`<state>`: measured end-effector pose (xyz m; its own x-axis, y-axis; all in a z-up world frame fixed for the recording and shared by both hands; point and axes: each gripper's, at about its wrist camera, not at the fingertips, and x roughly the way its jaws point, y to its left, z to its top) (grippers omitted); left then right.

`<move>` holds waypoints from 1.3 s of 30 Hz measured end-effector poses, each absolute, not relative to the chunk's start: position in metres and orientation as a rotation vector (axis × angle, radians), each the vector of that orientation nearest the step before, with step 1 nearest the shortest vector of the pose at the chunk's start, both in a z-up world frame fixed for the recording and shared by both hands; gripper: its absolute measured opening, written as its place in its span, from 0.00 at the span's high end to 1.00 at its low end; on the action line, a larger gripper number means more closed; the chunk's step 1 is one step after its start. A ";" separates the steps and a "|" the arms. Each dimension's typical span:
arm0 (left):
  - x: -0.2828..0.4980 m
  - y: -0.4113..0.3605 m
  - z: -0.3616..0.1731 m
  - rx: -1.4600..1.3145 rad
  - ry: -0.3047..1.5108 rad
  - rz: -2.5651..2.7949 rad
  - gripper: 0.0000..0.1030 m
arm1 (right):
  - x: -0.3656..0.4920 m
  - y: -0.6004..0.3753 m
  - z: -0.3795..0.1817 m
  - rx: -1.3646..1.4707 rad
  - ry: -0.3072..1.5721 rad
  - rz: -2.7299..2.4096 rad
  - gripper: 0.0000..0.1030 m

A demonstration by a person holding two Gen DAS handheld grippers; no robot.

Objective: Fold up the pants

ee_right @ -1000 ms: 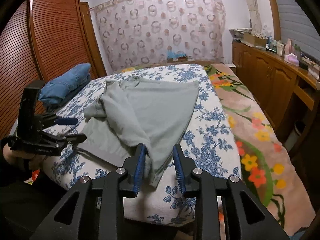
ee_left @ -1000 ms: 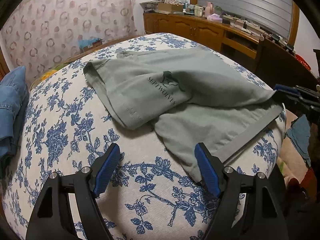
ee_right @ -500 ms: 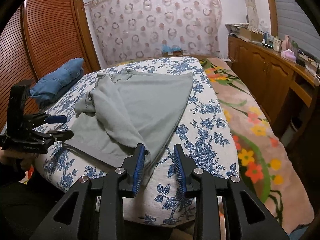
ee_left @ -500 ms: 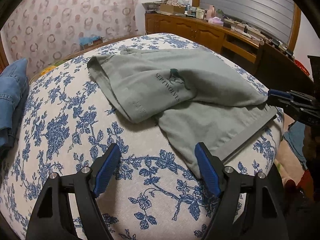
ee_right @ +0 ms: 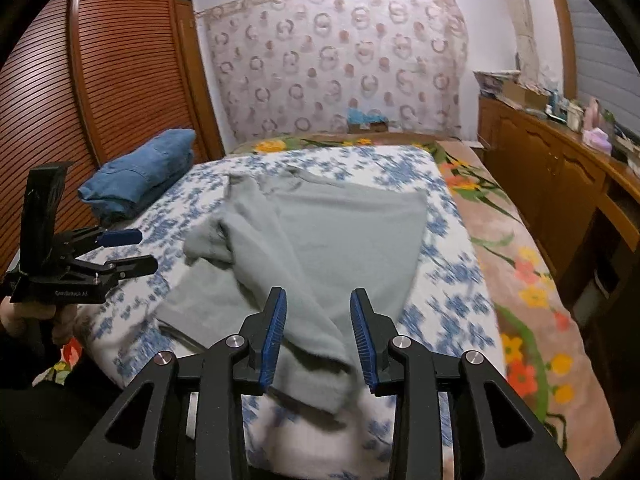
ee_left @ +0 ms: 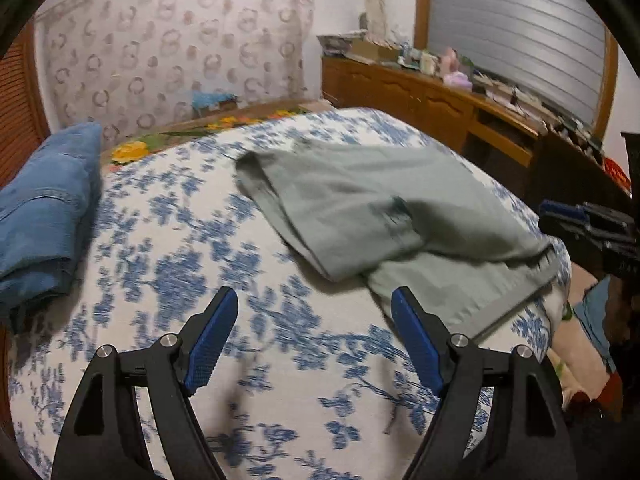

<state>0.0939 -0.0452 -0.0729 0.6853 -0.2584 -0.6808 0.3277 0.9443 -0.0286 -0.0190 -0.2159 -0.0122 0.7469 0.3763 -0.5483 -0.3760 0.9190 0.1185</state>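
Note:
Grey-green pants (ee_left: 360, 208) lie on the blue-flowered bed sheet (ee_left: 180, 260), one part folded over the rest, the waistband near the bed's front edge. My left gripper (ee_left: 314, 300) hangs open above bare sheet, just left of the pants' near corner, with nothing between its fingers. In the right wrist view the pants (ee_right: 340, 232) run from mid-bed down to the near edge. My right gripper (ee_right: 319, 300) hovers over their near folded corner. Its jaws are opening, and the cloth shows between them without the pads pressing on it. The left gripper (ee_right: 136, 250) shows at the left, held by a hand.
Folded blue jeans (ee_left: 40, 208) sit at the bed's left side near a slatted wooden wardrobe (ee_right: 100, 60). A cluttered wooden dresser (ee_right: 560, 160) runs along the right wall. A flowered blanket (ee_right: 520, 260) covers the bed's right strip.
My left gripper has drawn back, up and to the left, off the pants' edge. My right gripper's jaws have widened and now sit over the pants' near corner.

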 end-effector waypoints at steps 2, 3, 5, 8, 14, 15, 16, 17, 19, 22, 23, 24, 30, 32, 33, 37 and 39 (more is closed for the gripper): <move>0.095 -0.039 -0.070 0.083 0.738 -0.320 0.19 | -0.016 -0.210 -0.012 -0.004 0.595 0.429 0.63; 0.096 -0.036 -0.070 0.078 0.736 -0.317 0.15 | -0.014 -0.207 -0.013 -0.007 0.594 0.438 0.63; 0.098 -0.030 -0.069 0.067 0.733 -0.305 0.15 | -0.010 -0.200 -0.013 -0.016 0.592 0.455 0.62; 0.101 -0.024 -0.071 0.055 0.749 -0.287 0.15 | -0.004 -0.195 -0.013 -0.027 0.589 0.480 0.61; 0.102 -0.011 -0.072 0.022 0.744 -0.267 0.11 | 0.012 -0.182 -0.013 -0.039 0.594 0.537 0.60; 0.102 -0.009 -0.072 0.017 0.740 -0.266 0.11 | 0.016 -0.180 -0.014 -0.044 0.596 0.545 0.60; 0.101 -0.006 -0.071 0.006 0.738 -0.268 0.11 | 0.020 -0.176 -0.015 -0.049 0.597 0.553 0.59; 0.101 -0.003 -0.070 -0.007 0.736 -0.272 0.11 | 0.023 -0.173 -0.015 -0.057 0.598 0.562 0.59; 0.100 0.001 -0.069 -0.017 0.730 -0.266 0.11 | 0.029 -0.169 -0.016 -0.067 0.600 0.578 0.57; 0.099 0.007 -0.067 -0.011 0.715 -0.246 0.04 | 0.037 -0.159 -0.017 -0.089 0.606 0.595 0.56; 0.098 0.010 -0.067 -0.015 0.710 -0.242 0.00 | 0.040 -0.156 -0.018 -0.099 0.607 0.602 0.56; 0.098 0.012 -0.066 -0.020 0.704 -0.241 0.00 | 0.042 -0.151 -0.018 -0.107 0.609 0.606 0.56; 0.097 0.023 -0.067 -0.026 0.701 -0.212 0.00 | 0.061 -0.130 -0.021 -0.166 0.629 0.636 0.56; 0.097 0.026 -0.067 -0.033 0.704 -0.210 0.00 | 0.066 -0.121 -0.022 -0.186 0.634 0.651 0.56; 0.097 0.028 -0.067 -0.033 0.704 -0.205 0.00 | 0.069 -0.117 -0.023 -0.197 0.636 0.662 0.56; 0.095 0.033 -0.070 -0.037 0.704 -0.194 0.00 | 0.078 -0.103 -0.029 -0.223 0.661 0.698 0.56; 0.095 0.034 -0.070 -0.040 0.705 -0.192 0.00 | 0.084 -0.097 -0.032 -0.236 0.679 0.712 0.56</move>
